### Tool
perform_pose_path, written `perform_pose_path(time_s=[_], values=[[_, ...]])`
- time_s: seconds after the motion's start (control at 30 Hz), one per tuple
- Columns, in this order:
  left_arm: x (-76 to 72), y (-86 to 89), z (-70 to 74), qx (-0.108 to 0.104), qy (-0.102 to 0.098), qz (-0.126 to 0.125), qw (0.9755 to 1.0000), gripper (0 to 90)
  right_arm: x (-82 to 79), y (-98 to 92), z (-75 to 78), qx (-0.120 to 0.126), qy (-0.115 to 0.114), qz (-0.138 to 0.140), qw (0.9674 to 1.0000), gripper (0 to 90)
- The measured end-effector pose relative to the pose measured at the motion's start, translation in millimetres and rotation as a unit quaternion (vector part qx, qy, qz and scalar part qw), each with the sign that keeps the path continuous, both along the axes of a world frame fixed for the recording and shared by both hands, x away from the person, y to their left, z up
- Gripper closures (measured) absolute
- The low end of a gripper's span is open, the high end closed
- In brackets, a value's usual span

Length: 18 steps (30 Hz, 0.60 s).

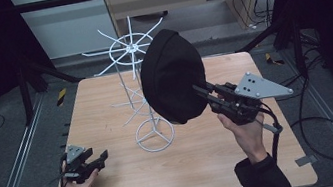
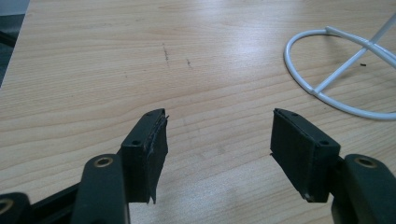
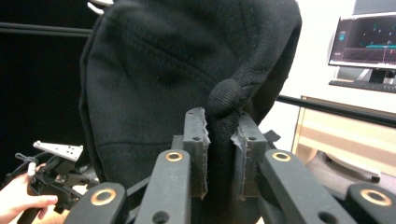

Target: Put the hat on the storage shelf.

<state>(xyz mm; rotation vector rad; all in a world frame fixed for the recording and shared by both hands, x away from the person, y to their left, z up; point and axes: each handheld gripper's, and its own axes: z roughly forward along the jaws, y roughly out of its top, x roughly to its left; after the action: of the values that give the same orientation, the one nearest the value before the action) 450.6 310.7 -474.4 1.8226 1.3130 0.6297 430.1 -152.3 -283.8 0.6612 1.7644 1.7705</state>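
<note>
The wooden counter [image 1: 106, 108] carries a white wire rack [image 1: 139, 85], its ring base resting near the middle and its spoked top rising toward the far edge. A black cap [image 1: 173, 76] hangs in the air just right of the rack's stem, crown toward the right gripper [image 1: 207, 93], whose jaws are closed on the fabric beside the top button [image 3: 225, 97]. The cap's open side faces the rack's spokes, so the rack lies ahead and left of it. The left gripper [image 1: 99, 159] rests low at the counter's near left, jaws spread and empty, well apart from the cap.
</note>
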Motion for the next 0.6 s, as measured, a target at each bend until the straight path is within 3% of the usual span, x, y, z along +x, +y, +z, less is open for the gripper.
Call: perform_pose_path(time_s=[0.2,0.37,0.6], values=[[-0.1,-0.2,-0.1,-0.001,0.001,0.000,1.0000,36.0,1.7,1.9,-3.1,-0.002,0.004,-0.003,1.0000,72.9],[-0.2,0.3,0.0,-0.001,0.000,0.001,1.0000,35.9,-1.2,-5.1,-4.7,-0.002,0.003,-0.018,0.9998,57.5],[-0.3,-0.3,-0.2,0.001,0.001,0.000,1.0000,35.7,-8.8,-25.6,-21.4,0.000,0.008,-0.036,0.9993,38.5]])
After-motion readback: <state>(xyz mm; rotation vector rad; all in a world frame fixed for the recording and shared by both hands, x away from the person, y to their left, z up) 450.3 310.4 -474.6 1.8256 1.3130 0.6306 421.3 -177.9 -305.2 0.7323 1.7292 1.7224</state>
